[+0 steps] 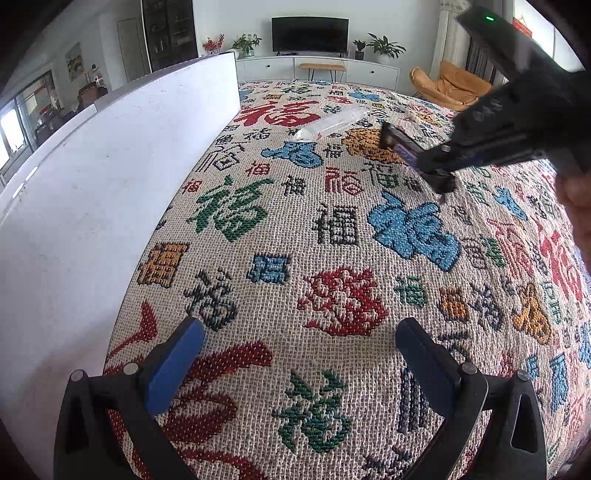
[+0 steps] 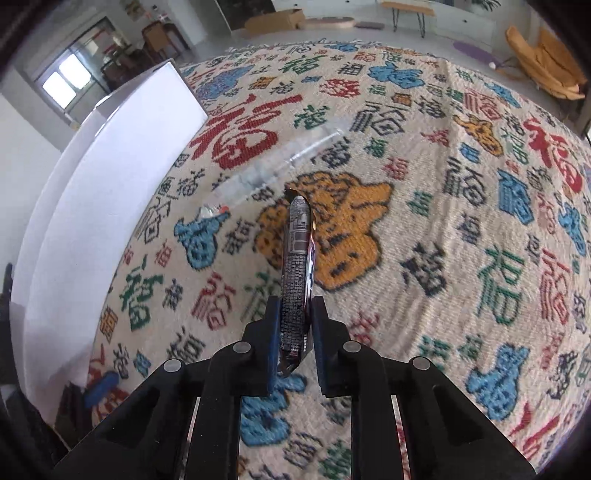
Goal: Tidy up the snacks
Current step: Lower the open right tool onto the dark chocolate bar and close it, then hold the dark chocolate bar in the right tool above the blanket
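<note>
Left wrist view: patterned cloth [image 1: 332, 236], television [image 1: 309, 35] behind; left fingers [image 1: 173, 365] apart, right fingers [image 2: 319, 317] clamped on snack packet [image 2: 297, 266].

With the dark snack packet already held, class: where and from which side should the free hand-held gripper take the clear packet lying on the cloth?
Grip the clear packet across its narrow middle, coming down from above. It is long, slim and lies flat on the cloth, with bare cloth on both long sides, so the open left hand-held gripper could probably straddle it there.

Patterned woven cloth [image 1: 332, 229] — white board [image 1: 110, 177] along its edge, television [image 1: 309, 34], orange chair [image 1: 448, 86]
</note>
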`<state>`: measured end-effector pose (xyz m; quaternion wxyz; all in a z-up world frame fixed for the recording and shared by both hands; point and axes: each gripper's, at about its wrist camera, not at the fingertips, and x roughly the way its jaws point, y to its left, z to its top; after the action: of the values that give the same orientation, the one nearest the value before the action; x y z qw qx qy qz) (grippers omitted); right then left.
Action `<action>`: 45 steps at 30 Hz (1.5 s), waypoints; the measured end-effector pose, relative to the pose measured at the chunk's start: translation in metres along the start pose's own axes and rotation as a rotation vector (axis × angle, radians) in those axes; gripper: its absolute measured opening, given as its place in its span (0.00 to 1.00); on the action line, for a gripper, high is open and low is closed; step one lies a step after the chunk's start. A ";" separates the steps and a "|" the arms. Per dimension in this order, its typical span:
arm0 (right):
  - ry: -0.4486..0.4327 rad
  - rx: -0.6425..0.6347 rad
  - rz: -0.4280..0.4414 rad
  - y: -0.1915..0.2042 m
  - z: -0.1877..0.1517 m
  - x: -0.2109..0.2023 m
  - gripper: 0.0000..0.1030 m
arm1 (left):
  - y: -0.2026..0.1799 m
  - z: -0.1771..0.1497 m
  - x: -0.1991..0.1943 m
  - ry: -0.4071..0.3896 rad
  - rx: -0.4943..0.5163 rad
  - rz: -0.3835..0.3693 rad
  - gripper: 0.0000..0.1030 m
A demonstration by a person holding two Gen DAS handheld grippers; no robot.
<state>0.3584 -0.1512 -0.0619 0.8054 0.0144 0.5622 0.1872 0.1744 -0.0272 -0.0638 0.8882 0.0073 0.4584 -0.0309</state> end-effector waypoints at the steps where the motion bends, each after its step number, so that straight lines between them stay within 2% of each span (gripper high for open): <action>1: -0.001 -0.001 0.002 -0.008 -0.008 -0.008 0.16 | 0.000 0.000 0.000 0.000 0.000 0.000 1.00; 5: -0.020 0.019 0.015 -0.046 -0.052 -0.041 0.16 | 0.000 0.000 0.000 0.000 0.000 0.000 1.00; 10: -0.073 -0.057 -0.046 -0.070 -0.113 -0.059 0.20 | 0.000 0.000 0.000 0.000 0.000 0.000 1.00; 11: -0.098 -0.069 -0.046 -0.073 -0.120 -0.058 0.24 | 0.000 0.000 0.000 0.000 0.000 0.000 1.00; 12: -0.122 -0.083 -0.063 -0.073 -0.127 -0.059 0.32 | 0.000 0.000 0.000 0.000 0.001 0.000 1.00; 13: -0.145 -0.098 -0.084 -0.072 -0.132 -0.060 0.42 | 0.000 0.000 0.000 0.000 0.001 0.000 1.00; 14: -0.169 -0.112 -0.104 -0.071 -0.137 -0.060 0.61 | 0.000 0.000 0.000 0.000 0.001 0.000 1.00; 15: -0.194 -0.127 -0.126 -0.069 -0.142 -0.059 0.65 | 0.000 0.000 0.000 0.000 0.001 0.000 1.00; 18: -0.241 -0.174 -0.186 -0.062 -0.150 -0.053 0.67 | 0.000 0.000 0.000 0.000 0.000 0.000 1.00; 22: -0.281 -0.173 -0.195 -0.062 -0.151 -0.050 0.72 | 0.000 -0.001 0.000 0.000 0.001 0.000 1.00; 29: -0.281 -0.163 -0.201 -0.064 -0.152 -0.050 0.76 | 0.000 -0.001 0.000 0.000 0.000 0.001 1.00; 45: -0.282 -0.163 -0.201 -0.065 -0.152 -0.050 0.76 | -0.001 -0.001 0.000 0.008 0.007 0.002 1.00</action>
<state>0.2239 -0.2562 -0.0883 0.8893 -0.0809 0.4255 0.1469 0.1733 -0.0277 -0.0643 0.8863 0.0110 0.4618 -0.0313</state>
